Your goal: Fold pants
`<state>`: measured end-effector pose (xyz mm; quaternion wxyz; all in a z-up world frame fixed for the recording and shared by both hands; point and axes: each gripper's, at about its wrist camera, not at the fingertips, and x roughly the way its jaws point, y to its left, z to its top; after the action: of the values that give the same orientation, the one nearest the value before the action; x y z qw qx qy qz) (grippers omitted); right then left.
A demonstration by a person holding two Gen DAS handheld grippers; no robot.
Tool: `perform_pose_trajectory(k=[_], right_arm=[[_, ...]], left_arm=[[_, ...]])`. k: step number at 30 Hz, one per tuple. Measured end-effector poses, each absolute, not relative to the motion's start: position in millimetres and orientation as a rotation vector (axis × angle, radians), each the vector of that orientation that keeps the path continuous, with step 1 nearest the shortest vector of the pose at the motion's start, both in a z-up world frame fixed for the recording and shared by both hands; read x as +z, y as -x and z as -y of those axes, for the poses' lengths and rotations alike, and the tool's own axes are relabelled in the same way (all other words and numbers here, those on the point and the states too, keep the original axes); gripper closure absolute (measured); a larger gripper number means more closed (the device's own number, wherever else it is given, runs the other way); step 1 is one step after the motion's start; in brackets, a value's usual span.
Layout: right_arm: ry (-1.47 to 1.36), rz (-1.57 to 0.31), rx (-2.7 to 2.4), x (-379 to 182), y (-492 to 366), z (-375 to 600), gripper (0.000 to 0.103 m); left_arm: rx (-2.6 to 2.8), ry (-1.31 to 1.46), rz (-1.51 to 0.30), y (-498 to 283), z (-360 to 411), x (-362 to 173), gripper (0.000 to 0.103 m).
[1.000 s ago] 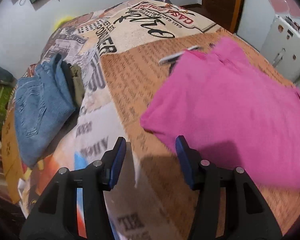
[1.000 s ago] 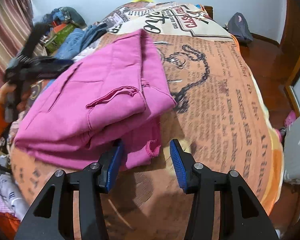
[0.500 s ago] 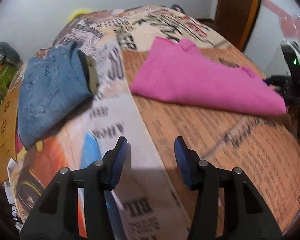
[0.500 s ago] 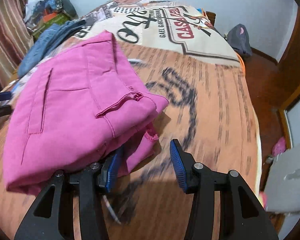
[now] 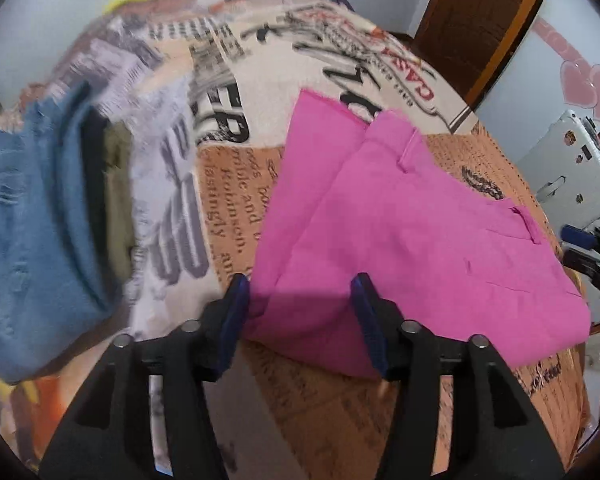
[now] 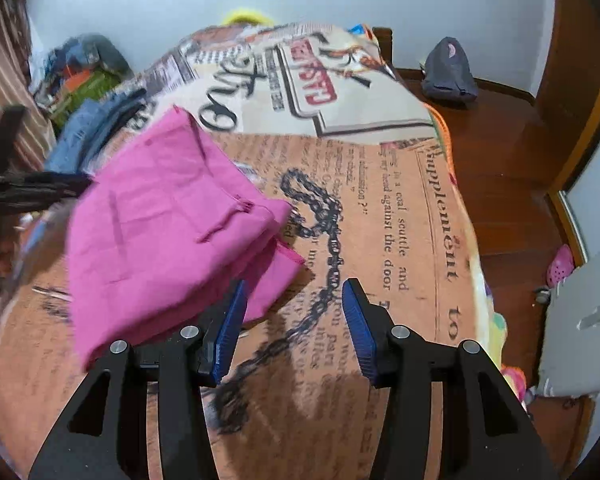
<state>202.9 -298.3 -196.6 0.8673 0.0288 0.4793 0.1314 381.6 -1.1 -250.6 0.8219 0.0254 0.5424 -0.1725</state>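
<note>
Bedroom, pale walls, wood floor (image 6: 500, 140); work surface = bed w/ newsprint-pattern bedspread (image 5: 340, 400), orange and cream panels, big black lettering.

Item 1 — pink pants (image 5: 400, 220), folded into a thick stack, lying on the orange panel, mid-bed. Belt loops and pocket seams face up; layered edges show at the corner nearest the right wrist cam.

Item 2 — blue jeans (image 5: 32, 220), folded, on the bed's left side in left wrist view, apart from the pink stack; a dark and an olive garment tucked against their inner edge. Blurred.

Item 3 — left gripper (image 5: 300, 312), pointing steeply down over the near corner of the pink pants. Jaws have just been opening; blue pads stand either side of the corner, not pressing the cloth.

Item 4 — right gripper (image 6: 292, 320), jaws apart, nothing between them but bedspread print; left pad just beside the pants' edge, contact unclear.

Misc: white appliance (image 5: 568, 168) at right, grey bag (image 6: 448, 72) on floor by wall, clothes heap (image 6: 80, 76) at far left, striped curtain (image 6: 4, 80).
</note>
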Motion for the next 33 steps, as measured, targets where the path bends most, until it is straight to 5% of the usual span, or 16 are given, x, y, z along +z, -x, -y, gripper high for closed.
perform_pose_trajectory(k=[5, 6, 7, 8, 10, 21, 26, 33], right_arm=[[-0.093, -0.961, 0.33, -178, -192, 282, 0.049], [-0.095, -0.948, 0.339, -176, -191, 277, 0.044], [-0.095, -0.933, 0.354, -174, -191, 270, 0.042], [-0.092, -0.928, 0.363, -175, -191, 264, 0.042], [-0.087, -0.946, 0.376, -180, -193, 254, 0.042], [-0.108, -1.003, 0.418, -202, -207, 241, 0.042], [-0.039, -1.014, 0.491, -204, -219, 214, 0.045], [0.042, -0.988, 0.541, -189, -236, 198, 0.051]], left_arm=[[-0.375, -0.048, -1.158, -389, 11, -255, 0.045], [-0.382, -0.06, -1.155, -388, 15, -255, 0.05], [-0.398, -0.062, -1.155, -386, 17, -255, 0.072], [-0.407, -0.066, -1.158, -384, 19, -254, 0.083], [-0.391, -0.136, -1.128, -373, 25, -250, 0.089], [-0.288, -0.036, -1.102, -284, -33, -221, 0.091], [-0.216, -0.067, -1.087, -257, -53, -210, 0.08], [-0.148, -0.078, -1.012, -264, -75, -179, 0.08]])
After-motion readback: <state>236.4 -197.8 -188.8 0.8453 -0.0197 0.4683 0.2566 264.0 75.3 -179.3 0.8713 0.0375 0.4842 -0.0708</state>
